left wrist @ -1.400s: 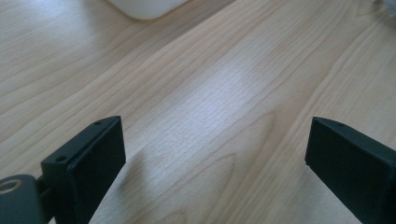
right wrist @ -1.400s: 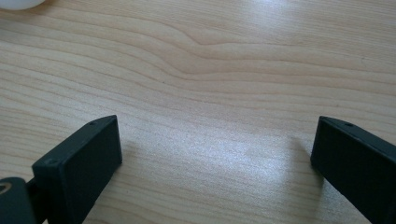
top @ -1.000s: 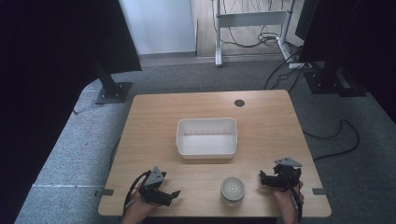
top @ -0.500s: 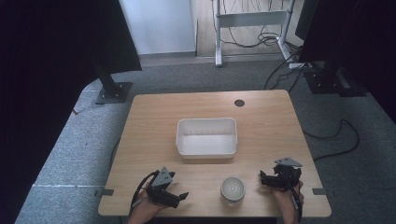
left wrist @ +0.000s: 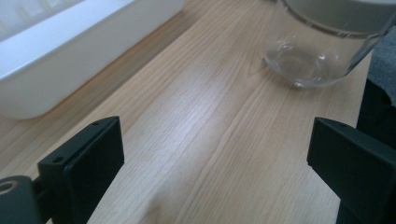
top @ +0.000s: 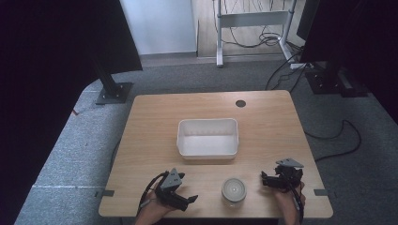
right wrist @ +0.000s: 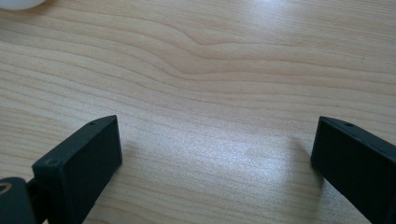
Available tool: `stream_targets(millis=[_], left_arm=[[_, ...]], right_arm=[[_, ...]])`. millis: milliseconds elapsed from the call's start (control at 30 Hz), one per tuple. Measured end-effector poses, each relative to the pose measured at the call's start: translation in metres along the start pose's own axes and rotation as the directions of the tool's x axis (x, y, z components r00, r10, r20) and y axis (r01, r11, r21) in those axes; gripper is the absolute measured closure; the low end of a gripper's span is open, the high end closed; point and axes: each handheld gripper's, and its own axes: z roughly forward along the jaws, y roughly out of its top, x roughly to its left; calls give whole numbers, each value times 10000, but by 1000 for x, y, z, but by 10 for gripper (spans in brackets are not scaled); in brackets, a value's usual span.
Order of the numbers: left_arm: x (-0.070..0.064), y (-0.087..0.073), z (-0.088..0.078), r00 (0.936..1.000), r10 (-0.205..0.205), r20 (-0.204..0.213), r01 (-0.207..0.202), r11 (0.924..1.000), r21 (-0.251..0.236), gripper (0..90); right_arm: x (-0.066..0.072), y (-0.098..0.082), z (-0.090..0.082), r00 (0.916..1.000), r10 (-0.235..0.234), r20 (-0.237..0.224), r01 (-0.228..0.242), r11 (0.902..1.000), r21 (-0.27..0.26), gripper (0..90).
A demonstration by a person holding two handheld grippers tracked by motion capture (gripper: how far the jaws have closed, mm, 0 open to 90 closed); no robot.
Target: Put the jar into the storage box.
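A clear glass jar [top: 233, 190] with a pale lid stands near the table's front edge. My left gripper [top: 188, 200] lies low to its left, pointing toward it, jaws open and empty. In the left gripper view [left wrist: 215, 144] the jar's base [left wrist: 317, 56] sits ahead at the upper right, beyond the jaws. A white rectangular tray [top: 207, 137] rests at the table's middle, and its wall [left wrist: 70, 51] runs along the upper left of that view. My right gripper [top: 264, 179] is right of the jar, open over bare wood [right wrist: 215, 144].
The wooden table [top: 150, 122] has a round cable hole [top: 241, 103] at the back. Its front edge runs just under both hands. Dark monitor stands and cables lie on the grey floor beyond the table.
My left gripper has slid to the right along the front edge and turned toward the jar. The right gripper, jar and tray have stayed where they were.
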Motion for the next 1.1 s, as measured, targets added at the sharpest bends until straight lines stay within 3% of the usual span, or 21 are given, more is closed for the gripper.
stream_targets(millis=[533, 1100], left_arm=[[-20, 18, 21, 9972, 379, 646, -371, 9992, -138, 28], [-39, 33, 46, 9901, 756, 1186, -739, 9971, -183, 23]], right_arm=[[0, 0, 0, 10000, -5, -1, 5, 10000, -3, 13], [0, 0, 0, 10000, 0, -2, 0, 10000, -2, 13]])
